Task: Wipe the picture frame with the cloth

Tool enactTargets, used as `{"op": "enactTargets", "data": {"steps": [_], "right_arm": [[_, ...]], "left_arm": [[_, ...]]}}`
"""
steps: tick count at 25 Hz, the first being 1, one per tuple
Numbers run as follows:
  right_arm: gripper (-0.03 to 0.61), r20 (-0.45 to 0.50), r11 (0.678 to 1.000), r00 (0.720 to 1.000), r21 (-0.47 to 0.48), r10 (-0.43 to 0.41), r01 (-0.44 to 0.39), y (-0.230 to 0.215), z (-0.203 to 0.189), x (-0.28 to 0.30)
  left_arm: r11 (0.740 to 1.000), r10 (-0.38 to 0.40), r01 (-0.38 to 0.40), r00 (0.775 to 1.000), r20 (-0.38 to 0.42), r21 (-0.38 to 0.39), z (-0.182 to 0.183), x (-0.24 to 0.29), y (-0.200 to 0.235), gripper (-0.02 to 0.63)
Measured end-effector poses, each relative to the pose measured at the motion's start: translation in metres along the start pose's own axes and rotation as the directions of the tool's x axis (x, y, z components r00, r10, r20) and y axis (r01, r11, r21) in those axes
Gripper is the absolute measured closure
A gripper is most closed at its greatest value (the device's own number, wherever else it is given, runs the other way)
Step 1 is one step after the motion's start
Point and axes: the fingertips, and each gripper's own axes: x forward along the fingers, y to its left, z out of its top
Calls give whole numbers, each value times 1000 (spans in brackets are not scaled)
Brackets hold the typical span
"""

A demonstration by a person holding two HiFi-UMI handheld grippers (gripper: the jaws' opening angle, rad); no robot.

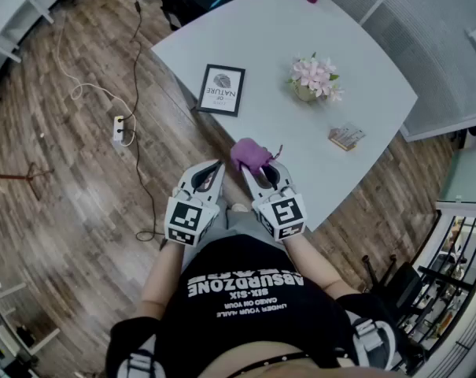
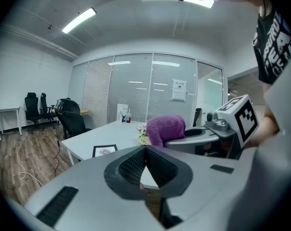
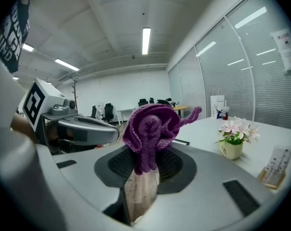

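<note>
**A:** Where were you at in that grab?

**B:** My right tool (image 3: 145,163) was clamped on the purple knitted cloth (image 3: 151,127). Most of it was bunched up above the jaws, with only a narrow bit actually pinched. My left tool (image 2: 145,152) had its jaws pressed together at the tips with nothing in them. I had both up near my chest, just off the edge of the white tabletop (image 1: 363,69). The picture frame (image 1: 222,90) lay flat near the tabletop's left edge, well apart from both tools.

**A:** What worried you?

**B:** Mostly the grip. With so little cloth between the jaws, I figured dragging it over the frame could tug it loose. Nothing was pinning the frame either, so a wipe might've just shoved it along, or right off that edge. The potted flowers (image 1: 315,77) sat far enough away not to matter, I reckoned.
</note>
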Motion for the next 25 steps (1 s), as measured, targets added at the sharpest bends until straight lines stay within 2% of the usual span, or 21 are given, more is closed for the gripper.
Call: {"op": "enactTargets", "data": {"steps": [3, 12, 20, 25], "right_arm": [[460, 2, 1000, 1000, -7, 23, -23, 8, -3, -14], [460, -15, 994, 994, -27, 104, -104, 25, -21, -33], [460, -12, 997, 997, -32, 74, -74, 4, -13, -26], [460, -18, 998, 998, -23, 56, -57, -5, -7, -6]], "left_arm": [[1000, 18, -18, 1000, -8, 8, -5, -11, -13, 598], [993, 116, -117, 993, -10, -33, -22, -34, -26, 598], [988, 152, -152, 988, 0, -32, -13, -23, -9, 598], [991, 134, -134, 991, -2, -28, -8, -8, 10, 598]]}}
